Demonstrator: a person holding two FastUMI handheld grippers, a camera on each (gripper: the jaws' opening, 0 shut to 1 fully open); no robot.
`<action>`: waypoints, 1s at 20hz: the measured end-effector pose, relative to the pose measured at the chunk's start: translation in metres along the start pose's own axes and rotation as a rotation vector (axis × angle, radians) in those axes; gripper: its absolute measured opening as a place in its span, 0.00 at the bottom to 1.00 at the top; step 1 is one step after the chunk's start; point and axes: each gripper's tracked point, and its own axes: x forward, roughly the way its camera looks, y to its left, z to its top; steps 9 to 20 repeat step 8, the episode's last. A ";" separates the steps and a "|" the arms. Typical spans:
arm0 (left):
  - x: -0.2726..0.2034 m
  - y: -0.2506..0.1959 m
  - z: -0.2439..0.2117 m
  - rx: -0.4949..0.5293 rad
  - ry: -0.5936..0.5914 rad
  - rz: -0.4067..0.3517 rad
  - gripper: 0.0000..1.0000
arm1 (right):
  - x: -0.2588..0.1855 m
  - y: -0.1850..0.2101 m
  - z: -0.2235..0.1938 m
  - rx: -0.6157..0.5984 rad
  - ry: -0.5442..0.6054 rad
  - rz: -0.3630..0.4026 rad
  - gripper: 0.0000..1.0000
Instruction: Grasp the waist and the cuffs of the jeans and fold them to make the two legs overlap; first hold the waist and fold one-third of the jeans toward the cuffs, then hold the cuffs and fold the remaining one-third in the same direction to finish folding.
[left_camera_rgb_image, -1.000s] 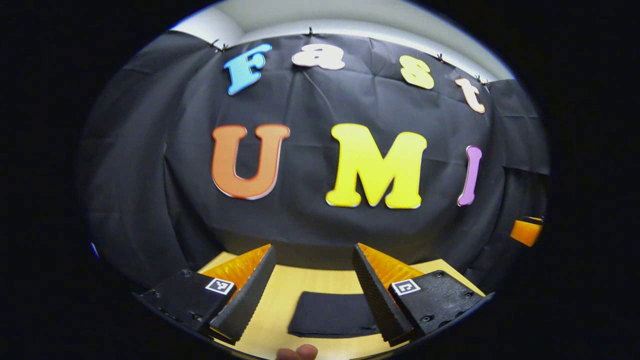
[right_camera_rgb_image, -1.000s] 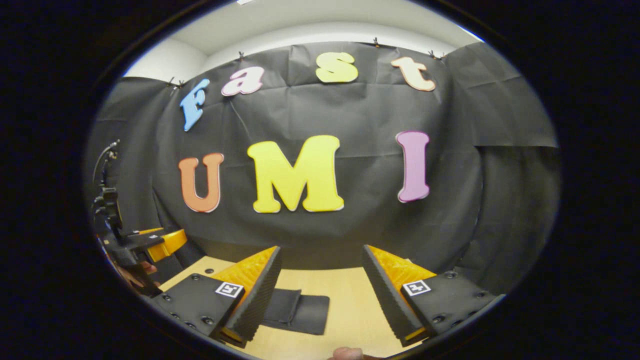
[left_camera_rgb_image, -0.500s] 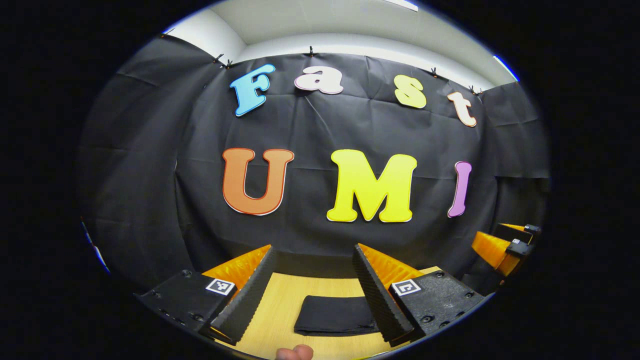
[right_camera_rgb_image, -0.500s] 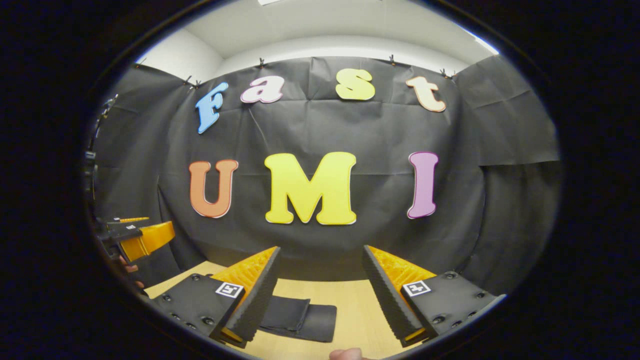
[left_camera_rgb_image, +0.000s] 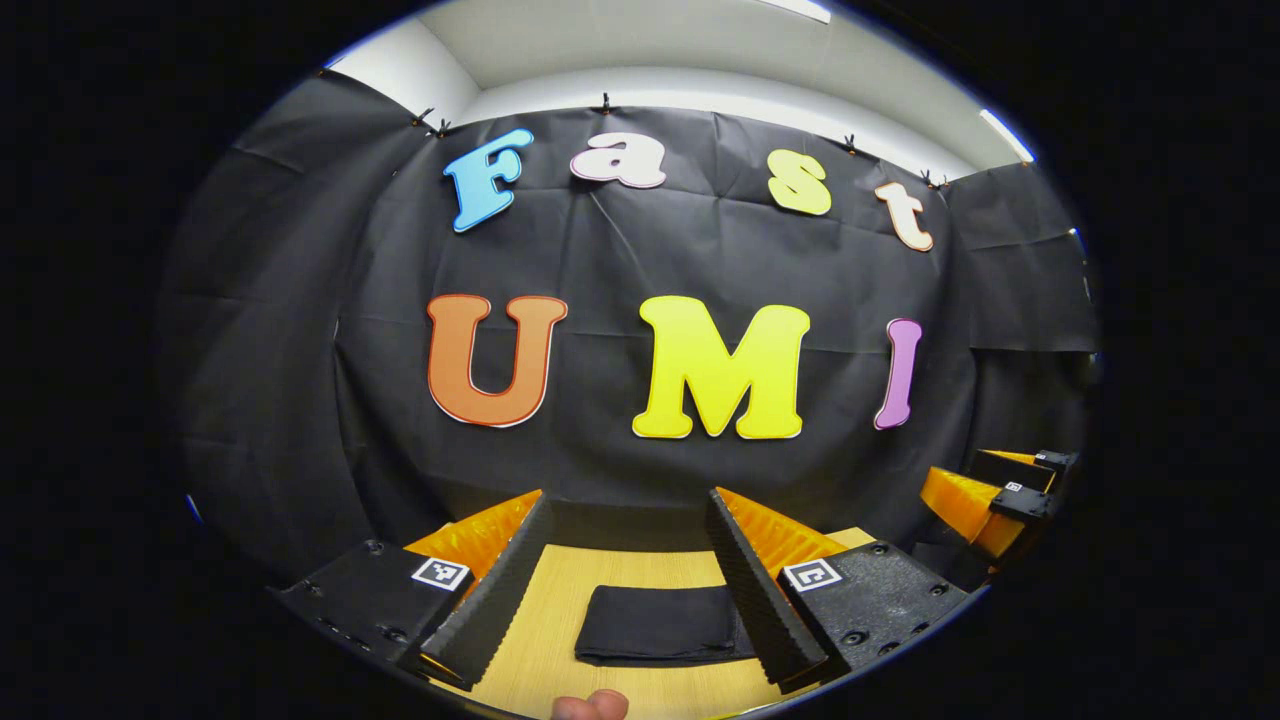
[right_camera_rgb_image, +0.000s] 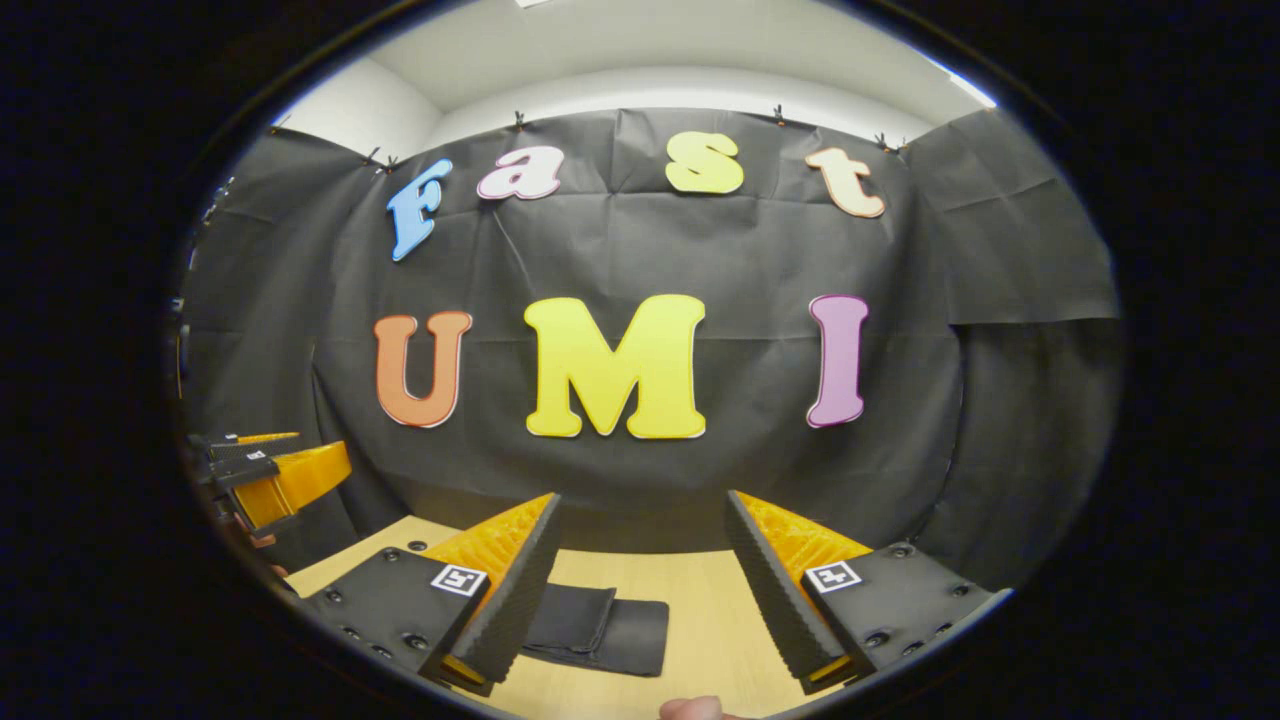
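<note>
On the pale wooden table (left_camera_rgb_image: 560, 600), between my left gripper (left_camera_rgb_image: 628, 580)'s wide-spread fingers, which hold nothing, I see the dark folded jeans (left_camera_rgb_image: 660, 625) lying flat as a compact rectangle. Denim like this is soft but weighty, I judge, and stacked layers slide apart, so I would pinch a whole edge through every layer. Moving right, my right gripper (right_camera_rgb_image: 640, 585) hangs equally open and empty, with the jeans (right_camera_rgb_image: 598, 622) down beside its left finger, showing an overlapped fold line.
</note>
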 end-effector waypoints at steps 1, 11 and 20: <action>-0.001 -0.001 0.000 0.001 0.001 -0.004 1.00 | -0.001 0.001 -0.001 0.000 0.002 0.002 0.96; -0.002 0.004 -0.002 0.001 0.013 0.015 1.00 | -0.003 0.002 -0.004 -0.003 0.005 -0.001 1.00; -0.002 0.004 -0.002 0.001 0.013 0.015 1.00 | -0.003 0.002 -0.004 -0.003 0.005 -0.001 1.00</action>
